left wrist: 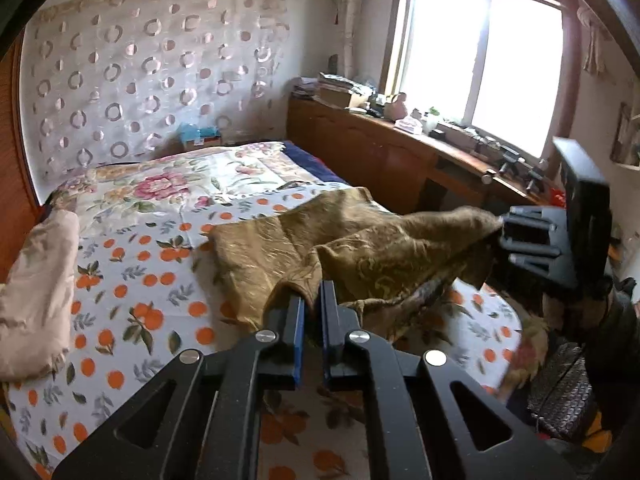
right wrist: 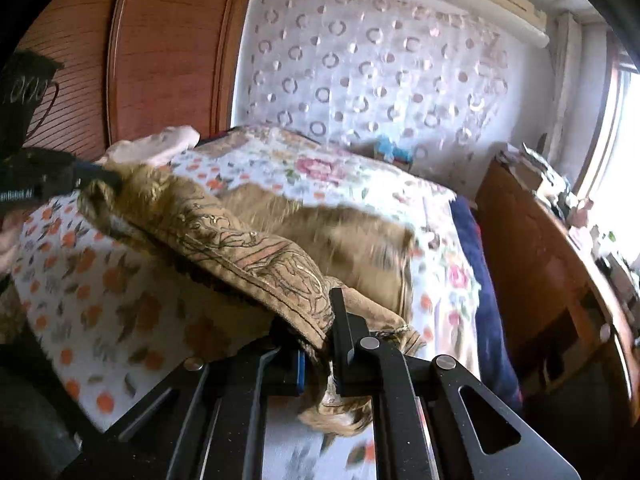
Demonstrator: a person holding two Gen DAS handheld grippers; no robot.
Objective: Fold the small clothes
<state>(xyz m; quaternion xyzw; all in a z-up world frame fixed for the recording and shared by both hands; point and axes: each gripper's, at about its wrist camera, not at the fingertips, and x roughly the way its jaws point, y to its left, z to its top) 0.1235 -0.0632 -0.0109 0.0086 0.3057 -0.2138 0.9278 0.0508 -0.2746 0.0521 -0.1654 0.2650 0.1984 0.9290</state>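
The soft brown cloth is being held up over the bed. One edge corner is being pinched by the left gripper, another by the right gripper. It is looking light and floppy, so corners are best for holding.

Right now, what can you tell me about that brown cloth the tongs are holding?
The cloth is olive-brown with a faint golden swirly pattern and a stitched, patterned hem. It looks thin and crinkly. The left tongs pinch one edge and the right tongs pinch another, lifting that side up. The far part lies on the bed, over the sheet with oranges.
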